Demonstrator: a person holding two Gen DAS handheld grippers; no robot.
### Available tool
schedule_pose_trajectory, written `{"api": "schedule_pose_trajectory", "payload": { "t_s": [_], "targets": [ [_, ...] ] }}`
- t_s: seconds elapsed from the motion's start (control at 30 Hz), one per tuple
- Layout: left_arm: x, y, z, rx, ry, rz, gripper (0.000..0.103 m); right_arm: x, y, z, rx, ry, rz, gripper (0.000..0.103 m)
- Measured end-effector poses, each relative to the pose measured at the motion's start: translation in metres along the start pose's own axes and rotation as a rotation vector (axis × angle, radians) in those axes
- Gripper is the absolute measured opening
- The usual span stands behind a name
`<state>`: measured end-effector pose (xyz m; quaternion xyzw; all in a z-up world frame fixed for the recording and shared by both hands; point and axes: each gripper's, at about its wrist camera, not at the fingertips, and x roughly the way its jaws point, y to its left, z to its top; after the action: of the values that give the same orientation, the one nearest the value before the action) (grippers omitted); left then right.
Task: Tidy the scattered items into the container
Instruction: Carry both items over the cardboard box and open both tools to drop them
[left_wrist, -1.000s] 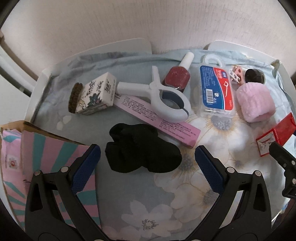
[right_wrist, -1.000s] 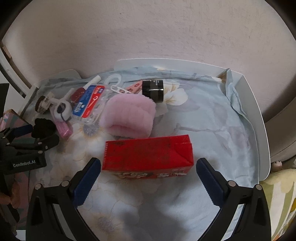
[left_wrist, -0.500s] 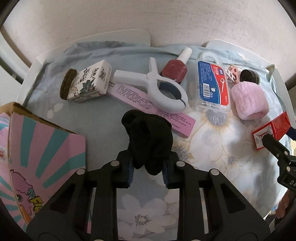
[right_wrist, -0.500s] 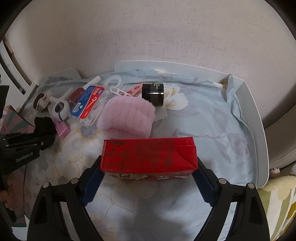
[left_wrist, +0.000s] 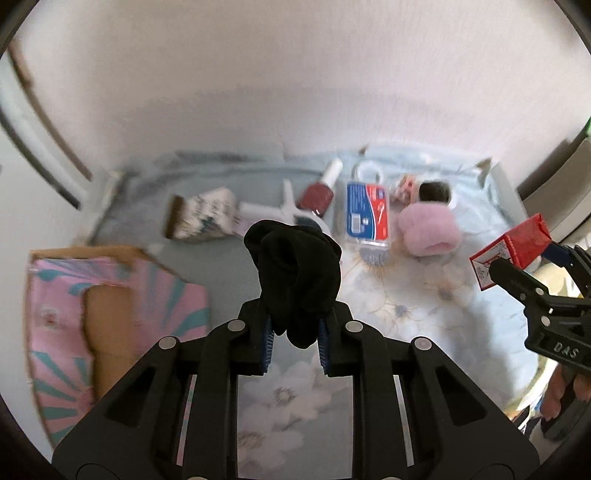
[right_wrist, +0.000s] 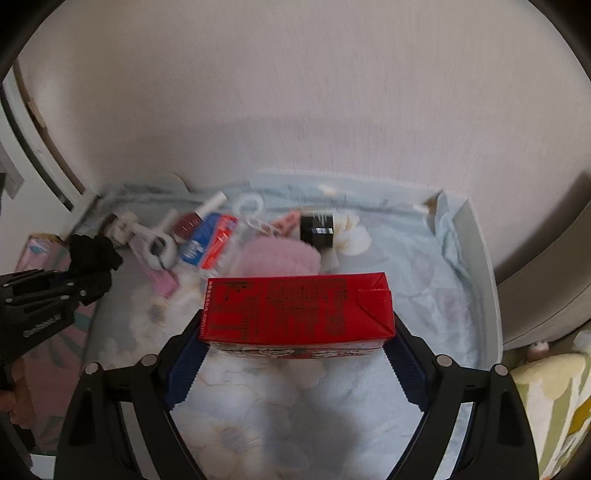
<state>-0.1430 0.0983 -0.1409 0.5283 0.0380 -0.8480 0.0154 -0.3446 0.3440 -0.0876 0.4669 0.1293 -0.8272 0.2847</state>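
My left gripper is shut on a black sock and holds it lifted above the floral cloth. The pink and teal cardboard box lies open at the left. My right gripper is shut on a red carton, held by its ends and raised off the cloth. The red carton also shows at the right of the left wrist view. The black sock and left gripper show at the left of the right wrist view.
On the cloth at the back lie a small printed carton, a white clamp, a red nail polish bottle, a blue floss pack, a pink fluffy roll and a black jar. A white raised rim bounds the surface.
Both grippers closed on their items a moment ago. Now both have lifted, the sock and the red carton rising off the cloth, and the views tilt up toward the wall.
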Motion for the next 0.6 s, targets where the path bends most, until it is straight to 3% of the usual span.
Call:
{"api": "schedule_pose_trajectory", "payload": {
  "t_s": [0.2, 0.33, 0.6],
  "targets": [
    [-0.070, 0.057, -0.009, -0.048, -0.089, 0.037, 0.017, -0.055, 0.037, 0.015, -0.070, -0.065, 0.036, 0.087],
    [-0.109, 0.099, -0.024, -0.086, -0.127, 0.111, 0.017, -0.087, 0.075, 0.023, -0.117, -0.109, 0.084, 0.087],
    [-0.148, 0.162, -0.070, -0.169, -0.137, 0.207, 0.017, -0.114, 0.151, 0.033, -0.218, -0.150, 0.198, 0.088]
  ]
}}
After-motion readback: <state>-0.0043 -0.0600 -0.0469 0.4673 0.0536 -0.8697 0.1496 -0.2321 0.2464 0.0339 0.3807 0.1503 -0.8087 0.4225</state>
